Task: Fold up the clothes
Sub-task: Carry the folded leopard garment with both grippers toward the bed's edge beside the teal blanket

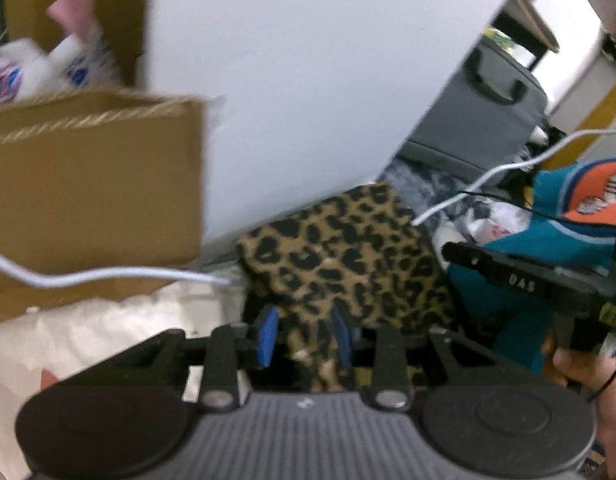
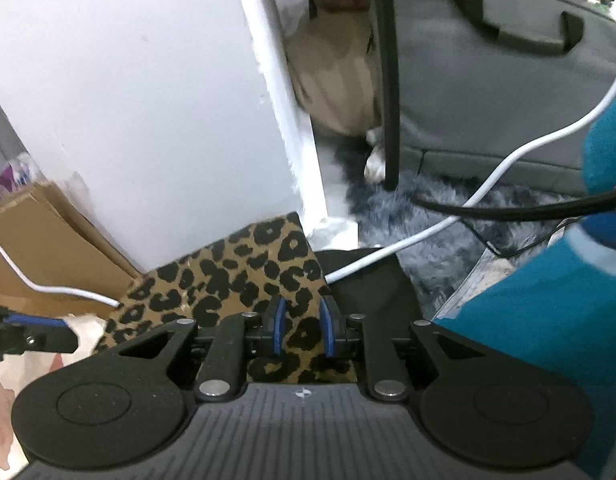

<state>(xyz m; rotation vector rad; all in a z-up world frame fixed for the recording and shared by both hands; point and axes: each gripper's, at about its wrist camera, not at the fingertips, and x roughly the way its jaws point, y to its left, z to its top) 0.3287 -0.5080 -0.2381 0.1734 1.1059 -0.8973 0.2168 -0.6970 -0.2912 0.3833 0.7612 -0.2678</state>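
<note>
Fingers of left gripper apart around one leopard-print cloth, right gripper likewise parted over it

Matt leopard-print cloth, rough brown cardboard box, shaggy grey rug

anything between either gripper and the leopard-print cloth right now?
Nothing visible. The folded leopard-print cloth lies directly ahead of the right gripper and the left gripper, both with jaws apart. A white cable runs to the cloth's far edge, not across either approach.
</note>
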